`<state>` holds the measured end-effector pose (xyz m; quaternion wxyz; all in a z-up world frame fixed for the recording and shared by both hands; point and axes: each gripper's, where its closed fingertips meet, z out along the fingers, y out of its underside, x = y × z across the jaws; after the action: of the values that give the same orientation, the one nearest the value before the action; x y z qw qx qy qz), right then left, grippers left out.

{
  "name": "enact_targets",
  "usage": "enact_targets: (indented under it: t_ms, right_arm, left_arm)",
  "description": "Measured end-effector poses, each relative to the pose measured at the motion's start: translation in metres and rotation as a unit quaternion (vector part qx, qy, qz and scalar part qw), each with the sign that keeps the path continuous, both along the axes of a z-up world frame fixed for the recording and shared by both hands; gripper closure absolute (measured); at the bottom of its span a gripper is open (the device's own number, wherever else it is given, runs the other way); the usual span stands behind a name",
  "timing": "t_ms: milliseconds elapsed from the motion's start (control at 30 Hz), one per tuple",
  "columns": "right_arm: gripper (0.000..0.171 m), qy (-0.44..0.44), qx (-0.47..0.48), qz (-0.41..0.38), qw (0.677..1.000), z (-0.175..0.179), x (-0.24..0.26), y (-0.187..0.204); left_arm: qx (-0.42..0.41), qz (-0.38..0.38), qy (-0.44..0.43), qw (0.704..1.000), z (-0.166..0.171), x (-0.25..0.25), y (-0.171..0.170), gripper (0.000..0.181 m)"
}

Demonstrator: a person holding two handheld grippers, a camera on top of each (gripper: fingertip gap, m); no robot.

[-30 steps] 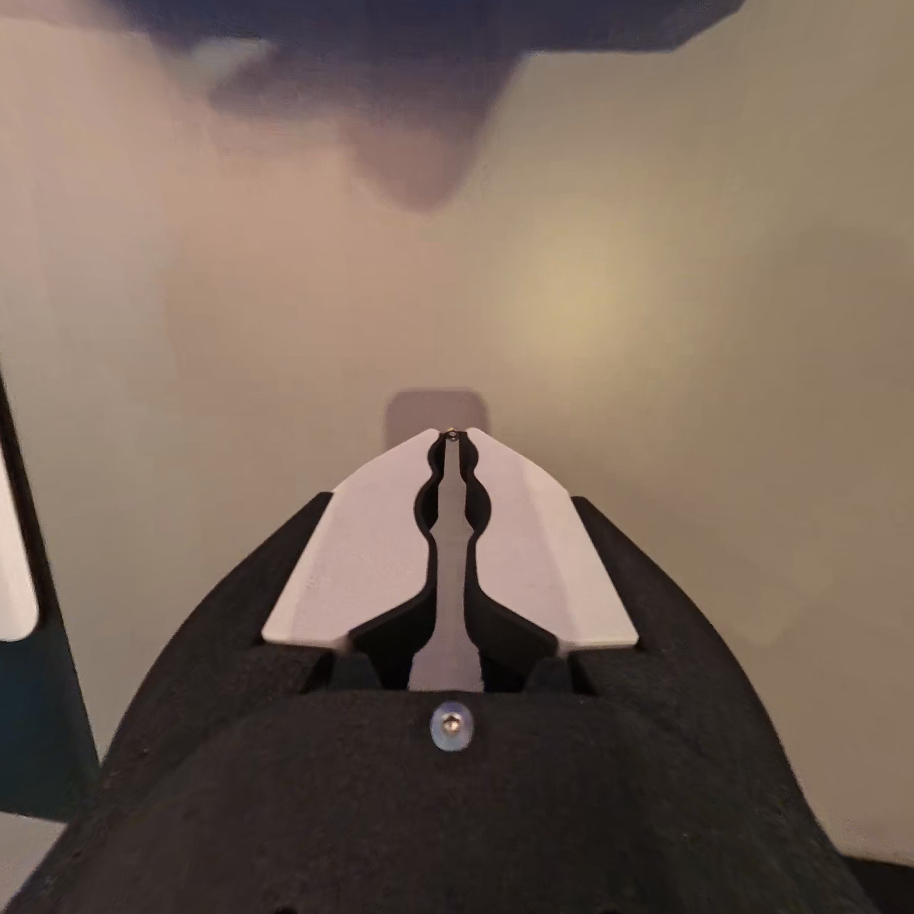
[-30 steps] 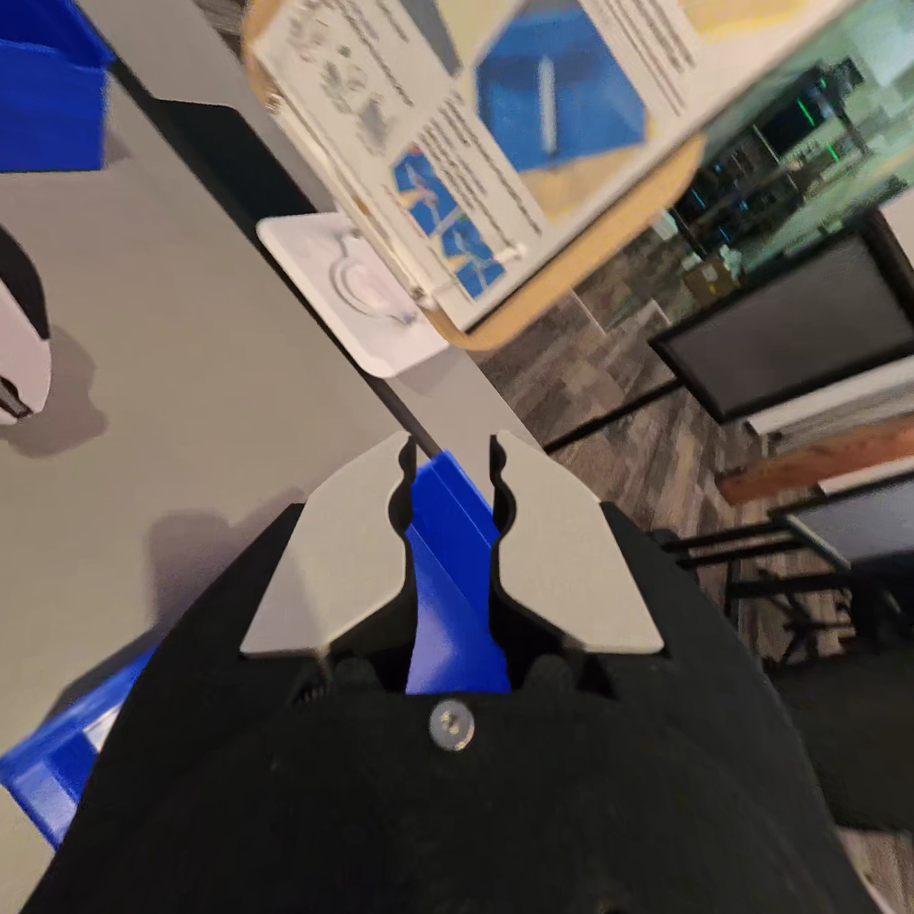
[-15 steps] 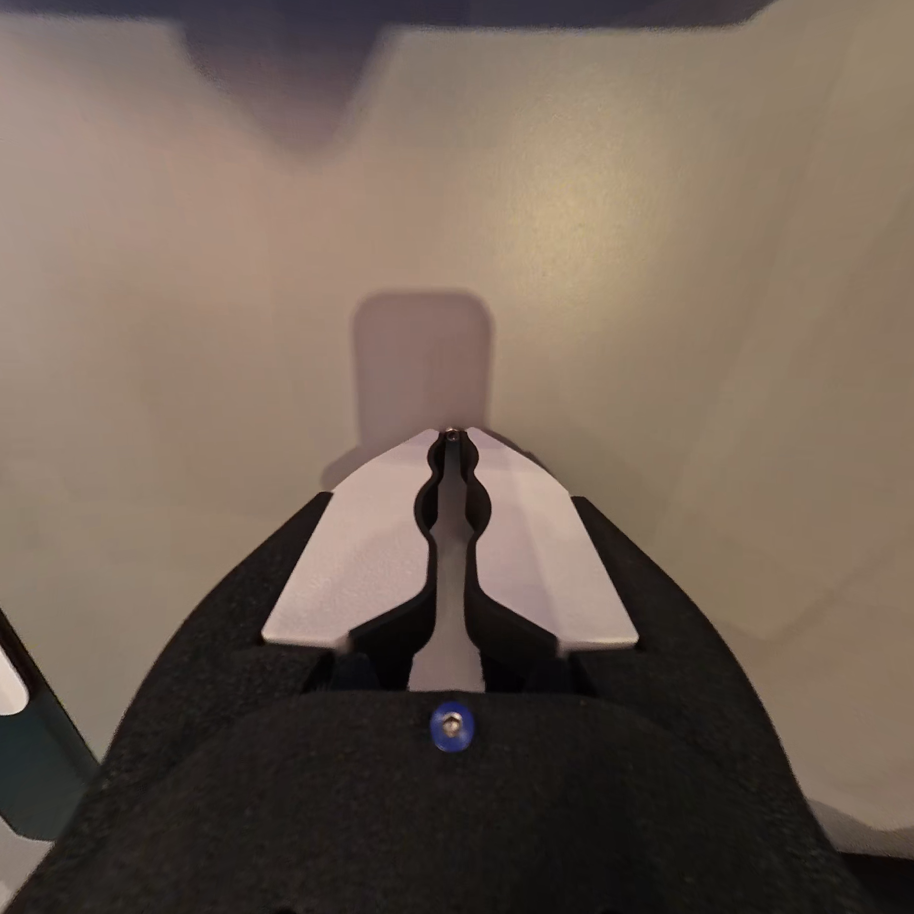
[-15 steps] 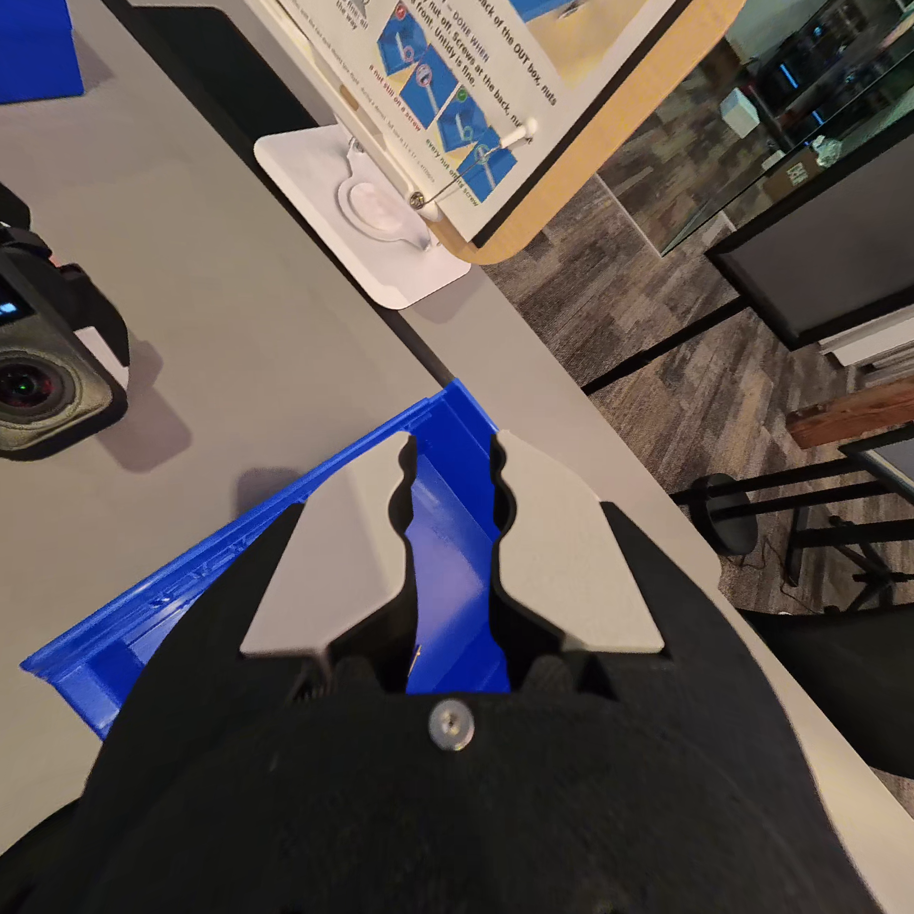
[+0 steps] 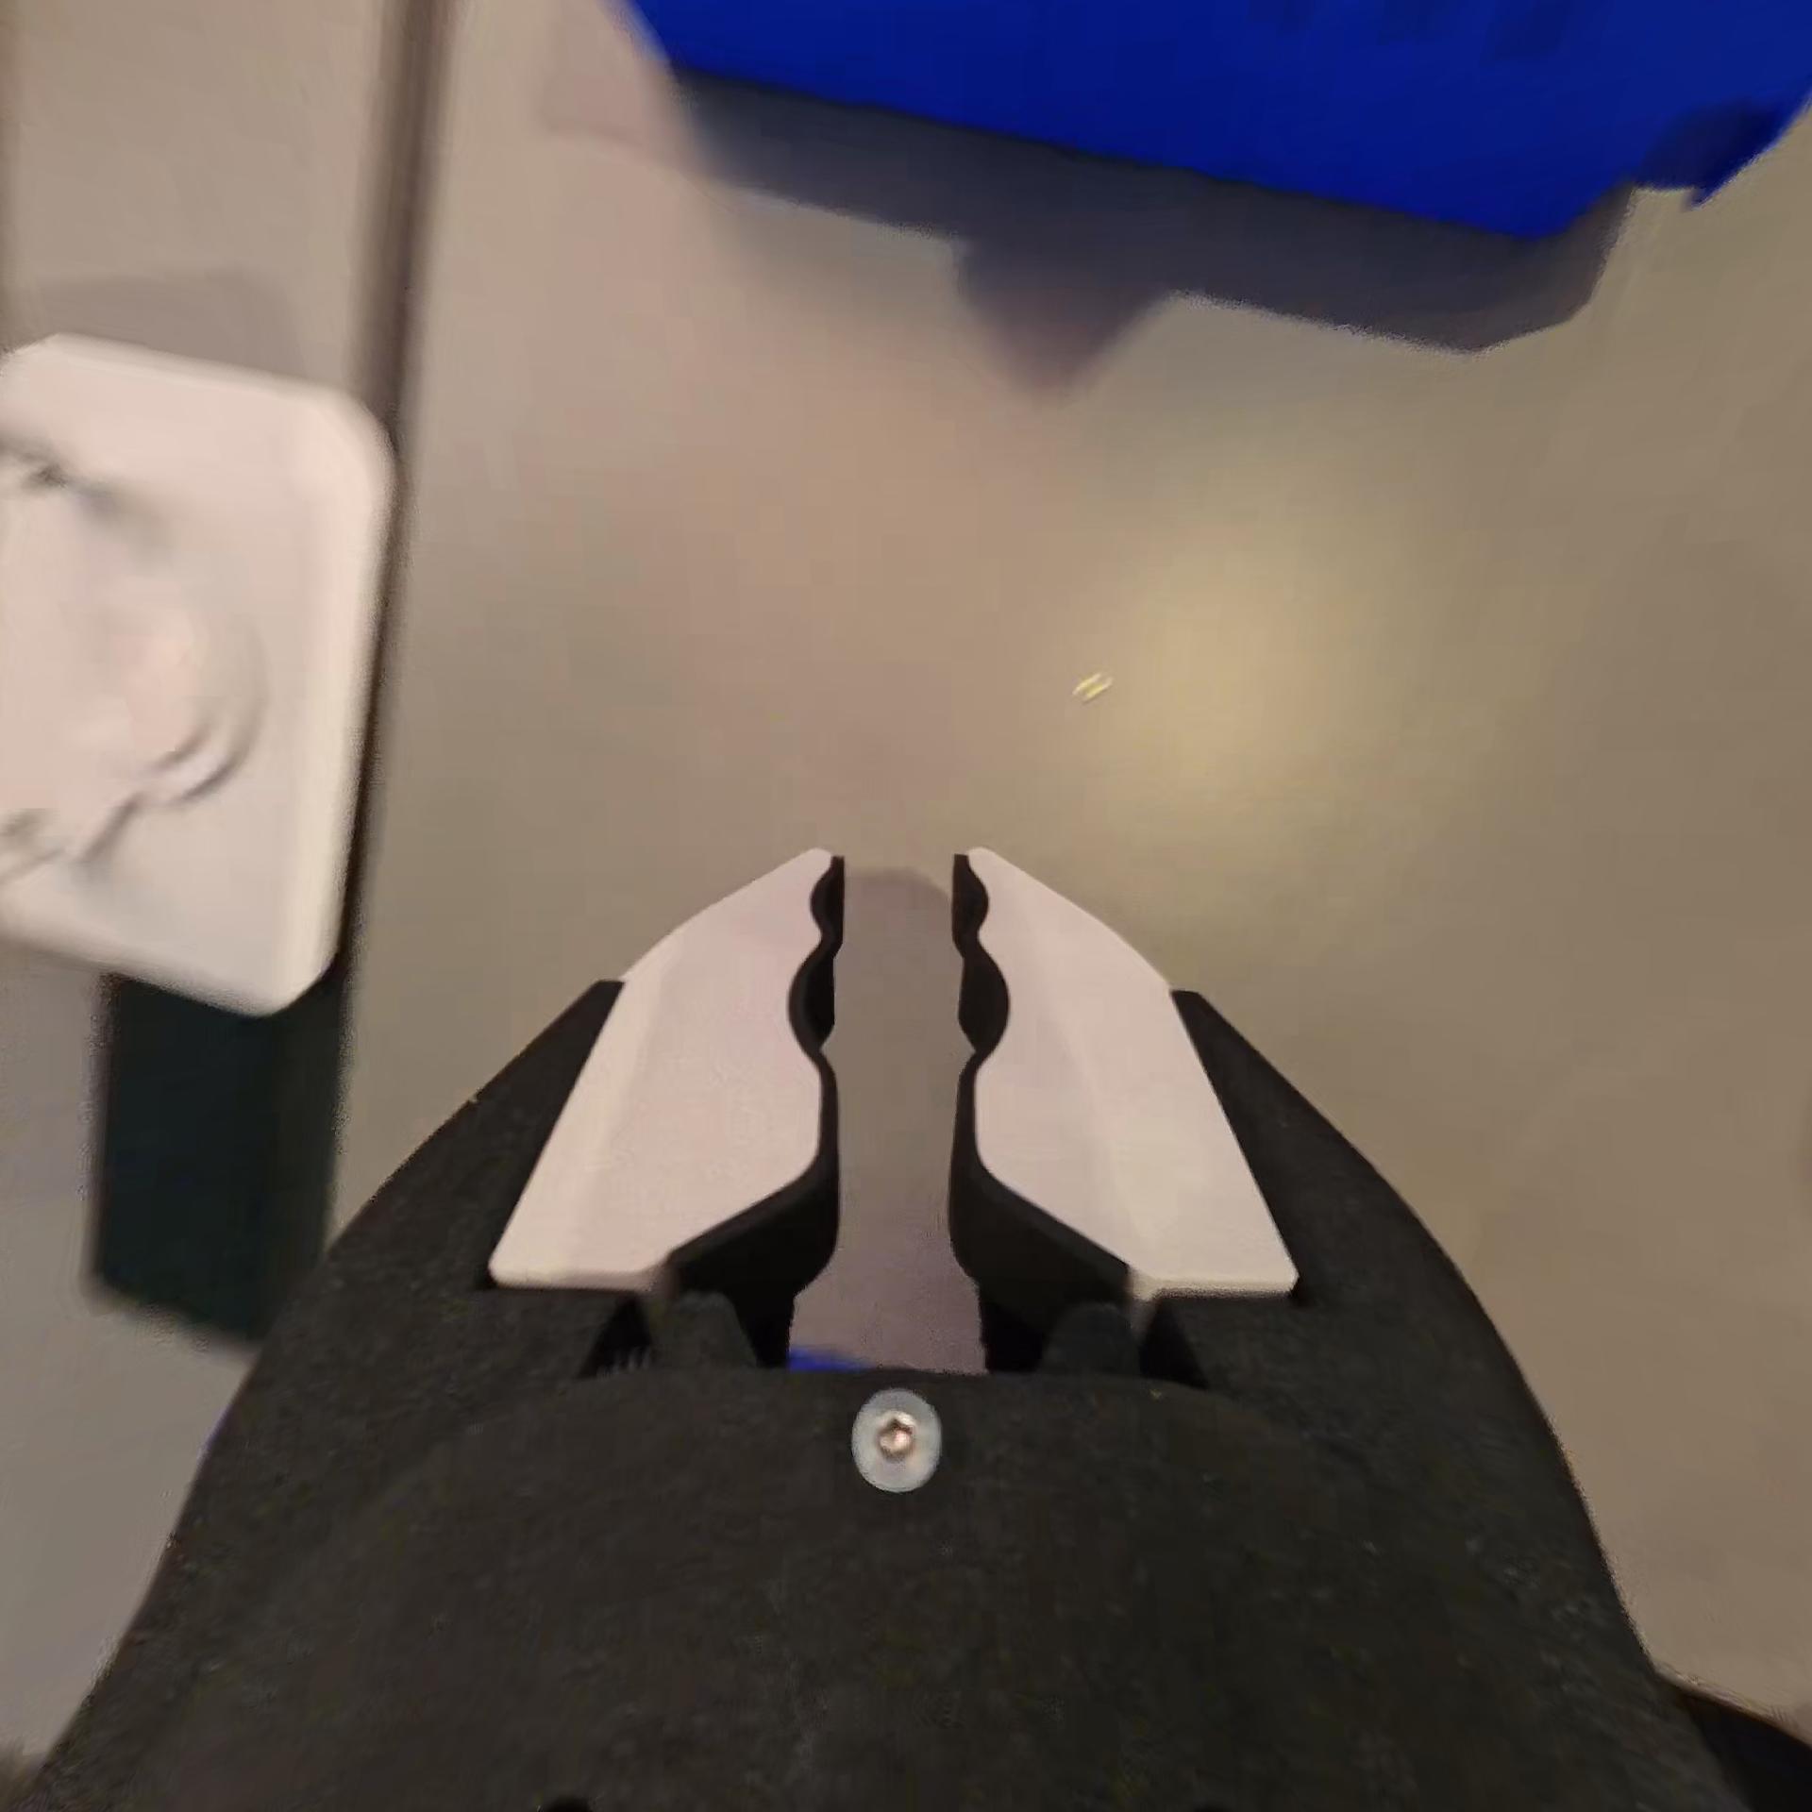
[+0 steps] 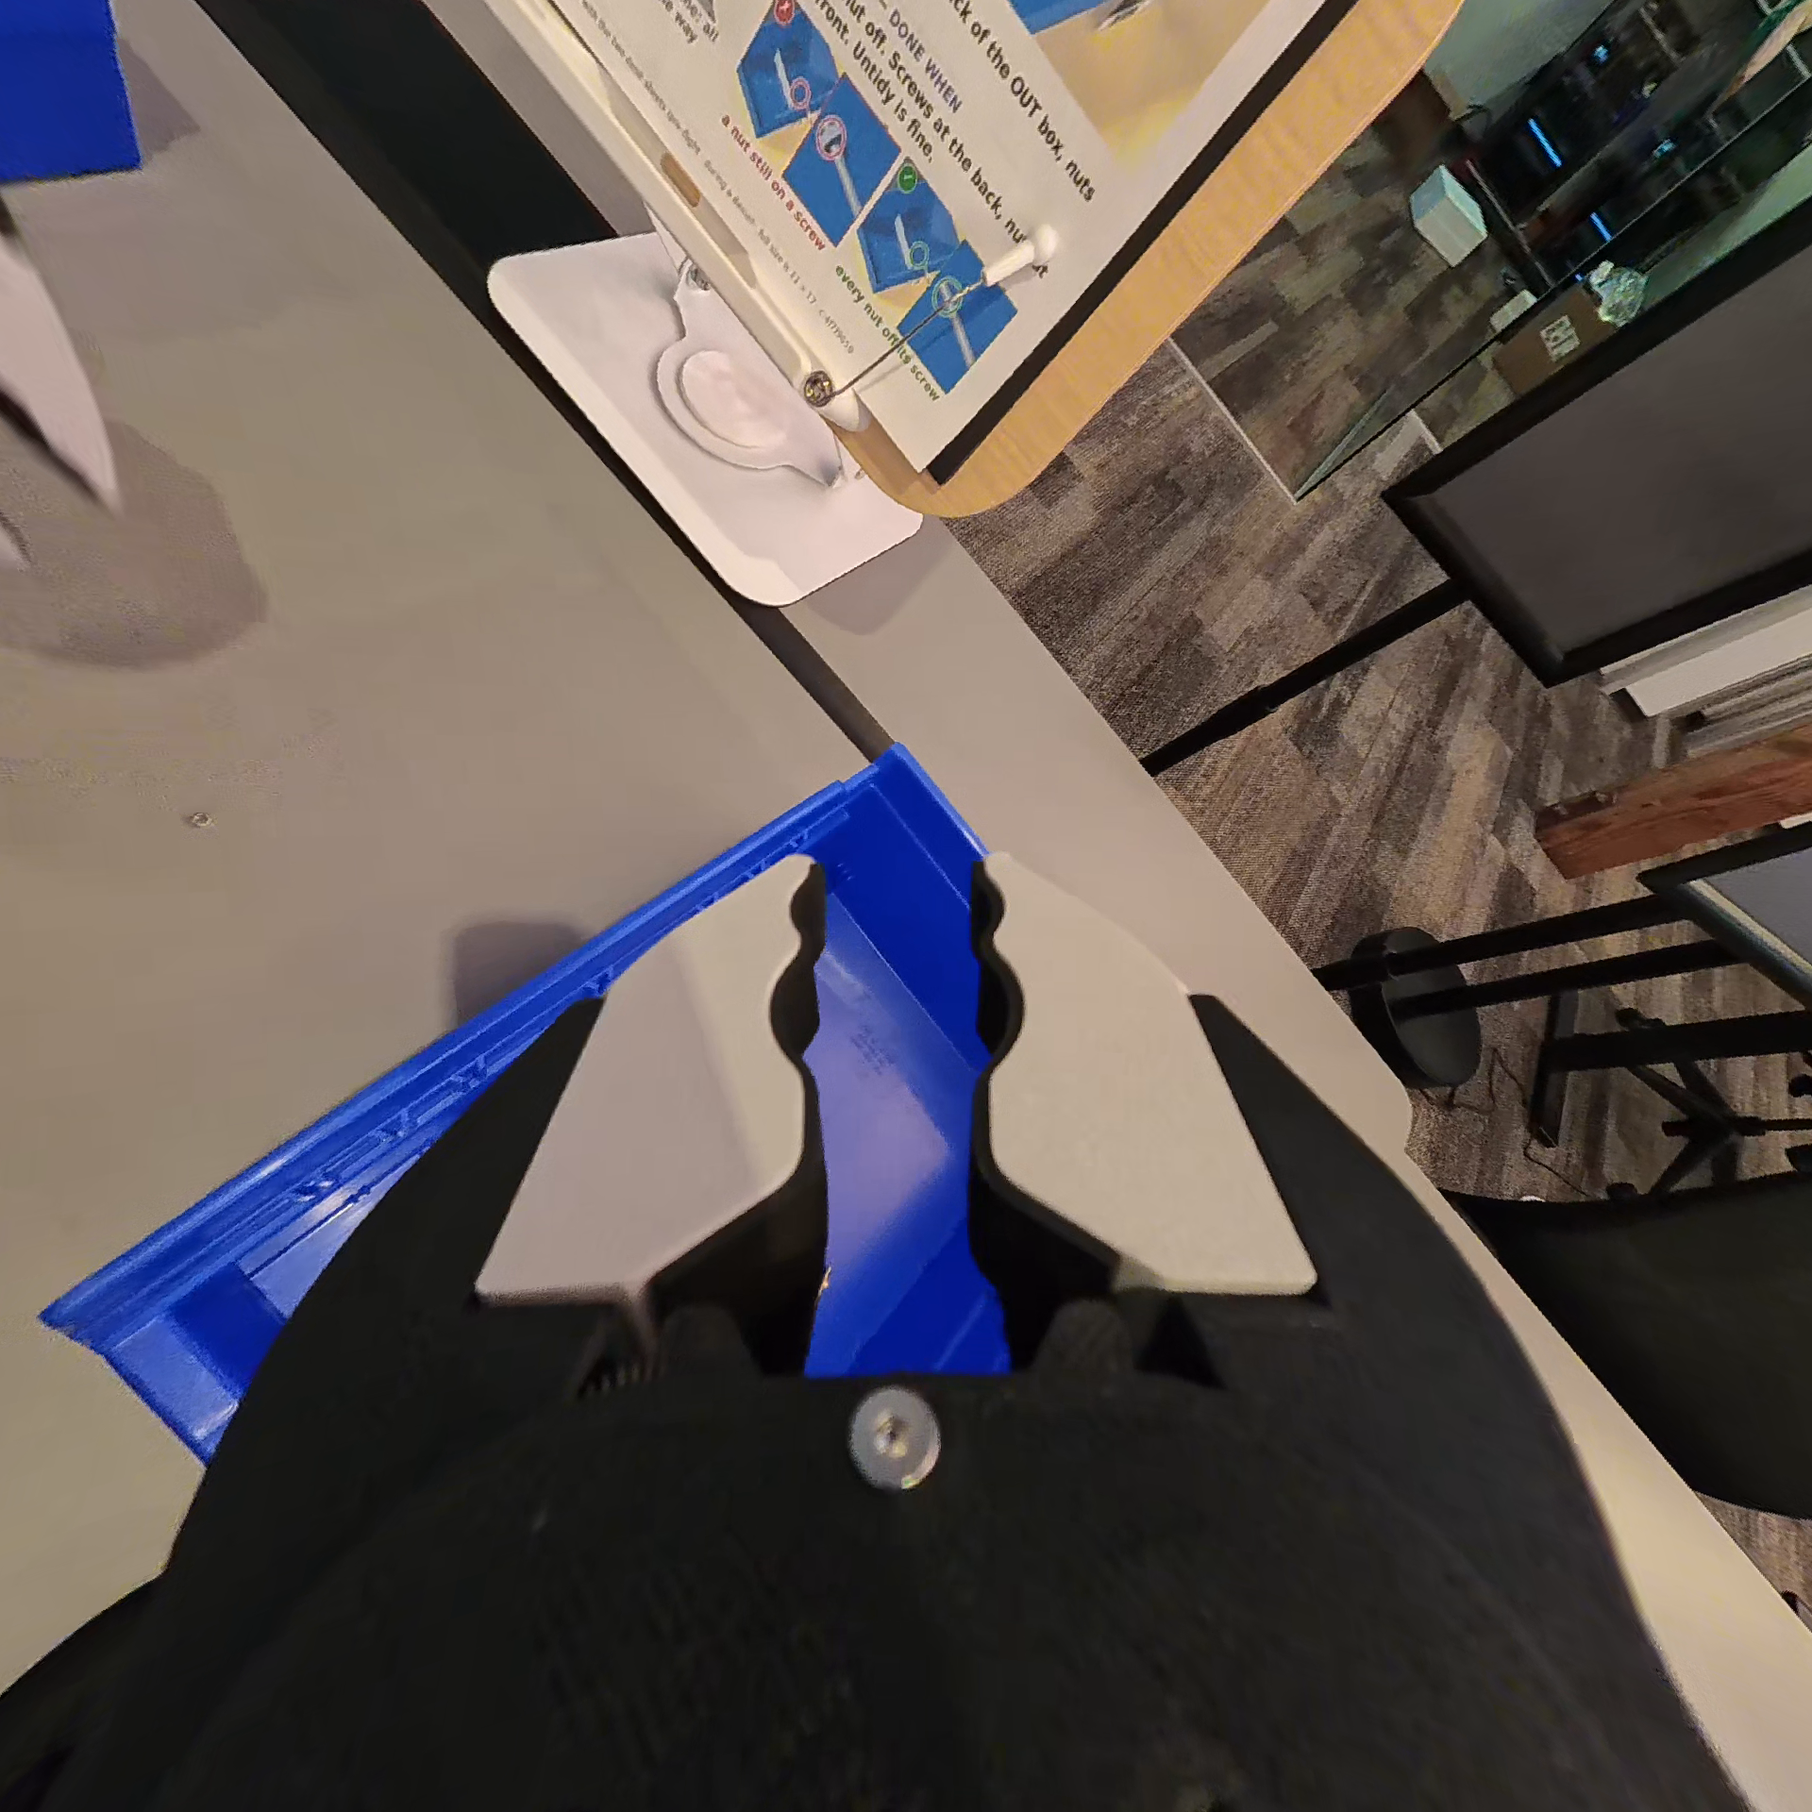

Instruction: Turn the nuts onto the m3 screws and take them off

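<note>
My left gripper (image 5: 892,863) is open with nothing between its pads, above the grey table (image 5: 686,588). A small shiny speck (image 5: 1091,687), blurred, lies on the table ahead of it to the right. In the right wrist view a small nut (image 6: 200,819) lies on the table, and one finger of the left gripper (image 6: 49,392) shows at the left edge. My right gripper (image 6: 894,868) is open and empty over a blue bin (image 6: 882,981) at the table's edge. No screw is visible.
A second blue bin (image 5: 1177,88) stands ahead of the left gripper and shows in the right wrist view (image 6: 49,78). A white stand base (image 6: 706,412) carries an instruction board (image 6: 981,147). The base also shows at the left (image 5: 167,637). The table edge (image 6: 1226,931) runs beside the floor. About 25 cm separates my left fingertips from my right.
My left gripper was shut on a tiny metal piece at its tips; it has opened, the piece has left the grasp, and the gripper has swung toward the blue bin. The right gripper stayed open over its bin.
</note>
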<state>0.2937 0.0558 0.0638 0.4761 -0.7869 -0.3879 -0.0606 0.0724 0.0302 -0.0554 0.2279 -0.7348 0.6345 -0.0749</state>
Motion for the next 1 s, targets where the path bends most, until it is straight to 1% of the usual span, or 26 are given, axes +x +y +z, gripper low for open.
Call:
enact_targets:
  t_ms: [67,133,167,267,333,367,467,500,567,667,767,833,867,1000]
  right_arm:
    - [0.142,-0.001,0.004,0.005,1.0,0.001,-0.005,0.0]
    - [0.142,-0.002,0.004,0.015,1.0,0.001,-0.014,-0.001]
    - [0.142,-0.005,0.003,0.021,1.0,-0.001,-0.019,-0.001]
    - [0.142,-0.022,-0.002,0.034,0.999,-0.008,-0.032,0.0]
    - [0.142,-0.036,-0.007,0.037,0.999,-0.014,-0.038,0.002]
    - [0.142,-0.042,-0.01,0.039,0.998,-0.017,-0.04,0.003]
    - [0.142,-0.058,-0.026,0.039,0.997,-0.03,-0.044,0.008]
    - [0.142,-0.066,-0.031,0.038,0.997,-0.034,-0.044,0.009]
    - [0.142,-0.08,-0.042,0.033,0.995,-0.043,-0.044,0.013]
    - [0.142,-0.091,-0.061,0.033,0.993,-0.055,-0.045,0.016]
    - [0.142,-0.087,-0.079,0.041,0.992,-0.065,-0.051,0.017]
    - [0.142,-0.091,-0.088,0.043,0.991,-0.07,-0.053,0.018]
    - [0.142,-0.094,-0.093,0.044,0.99,-0.073,-0.053,0.018]
    - [0.142,-0.109,-0.107,0.05,0.987,-0.083,-0.058,0.017]
  left_arm:
    - [0.039,0.057,0.016,0.997,0.029,-0.052,0.027,0.159]
    - [0.034,0.111,0.042,0.992,0.043,-0.106,0.046,0.159]
    - [0.031,0.136,0.058,0.989,0.045,-0.133,0.055,0.159]
    - [0.012,0.186,0.107,0.977,0.032,-0.201,0.074,0.159]
    - [-0.009,0.197,0.116,0.974,0.012,-0.226,0.081,0.161]
    - [-0.017,0.185,0.121,0.975,0.0,-0.233,0.082,0.161]
    - [0.004,0.152,0.155,0.976,-0.036,-0.251,0.095,0.165]
    - [0.01,0.142,0.157,0.977,-0.047,-0.252,0.1,0.166]
    - [0.007,0.116,0.135,0.984,-0.063,-0.246,0.106,0.165]
    - [0.026,0.055,0.114,0.992,-0.076,-0.234,0.112,0.161]
    - [0.028,0.016,0.126,0.992,-0.088,-0.229,0.114,0.161]
    - [0.027,-0.003,0.149,0.989,-0.096,-0.231,0.116,0.161]
    - [0.024,-0.013,0.147,0.989,-0.097,-0.23,0.115,0.167]
    - [0.005,-0.024,0.143,0.989,-0.097,-0.229,0.116,0.167]
